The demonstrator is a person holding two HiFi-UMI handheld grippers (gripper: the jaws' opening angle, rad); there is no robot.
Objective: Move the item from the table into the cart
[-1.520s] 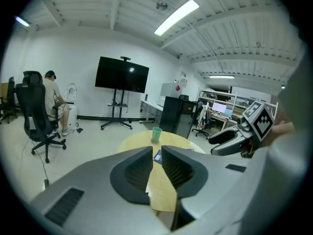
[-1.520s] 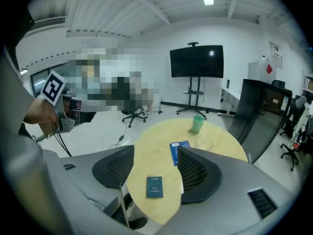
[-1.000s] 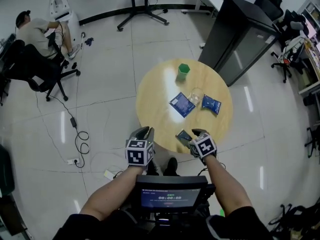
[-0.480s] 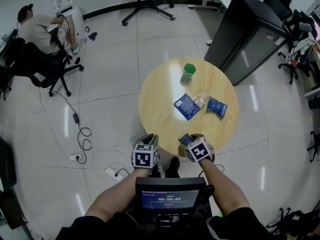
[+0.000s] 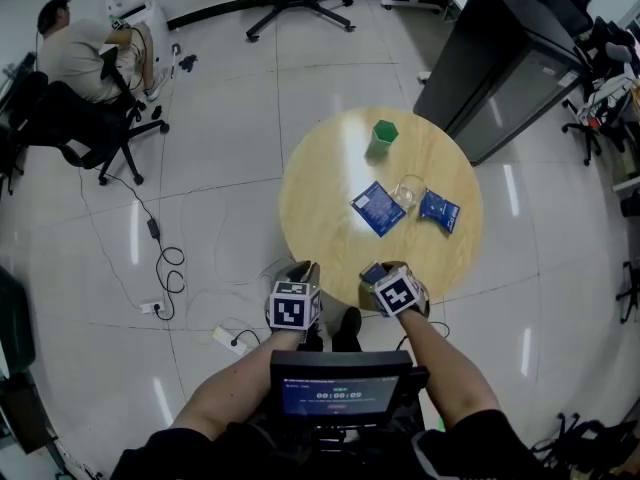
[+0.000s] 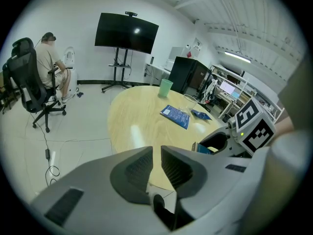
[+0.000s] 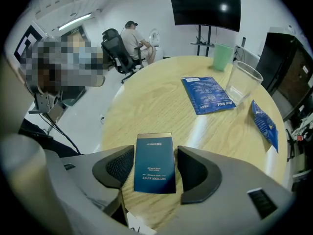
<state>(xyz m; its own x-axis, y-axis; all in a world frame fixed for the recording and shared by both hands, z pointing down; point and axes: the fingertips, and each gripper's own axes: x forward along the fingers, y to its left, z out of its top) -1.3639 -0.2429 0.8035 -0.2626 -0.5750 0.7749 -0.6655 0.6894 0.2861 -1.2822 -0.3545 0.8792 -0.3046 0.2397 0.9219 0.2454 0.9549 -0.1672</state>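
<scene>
A dark blue box [image 7: 155, 163] stands upright between my right gripper's [image 7: 155, 168] jaws, which are shut on it over the near edge of the round wooden table [image 7: 146, 106]. In the head view the box [image 5: 372, 271] shows just ahead of the right gripper [image 5: 380, 269] at the table's [image 5: 320, 208] near rim. My left gripper [image 5: 303, 270] hovers off the table's near-left edge. Its jaws [image 6: 156, 163] are shut with only a thin slit and nothing between them. No cart is in view.
Farther on the table lie a blue flat packet [image 5: 378, 208], a clear cup [image 5: 407, 192], a blue pouch [image 5: 439, 210] and a green cup [image 5: 382, 136]. A black cabinet [image 5: 500, 58] stands at the back right. A seated person [image 5: 75, 63] and floor cables [image 5: 160, 268] are to the left.
Both grippers have shifted only slightly along the table's near edge. The blue box has stayed in the right gripper, and the left has stayed shut and empty.
</scene>
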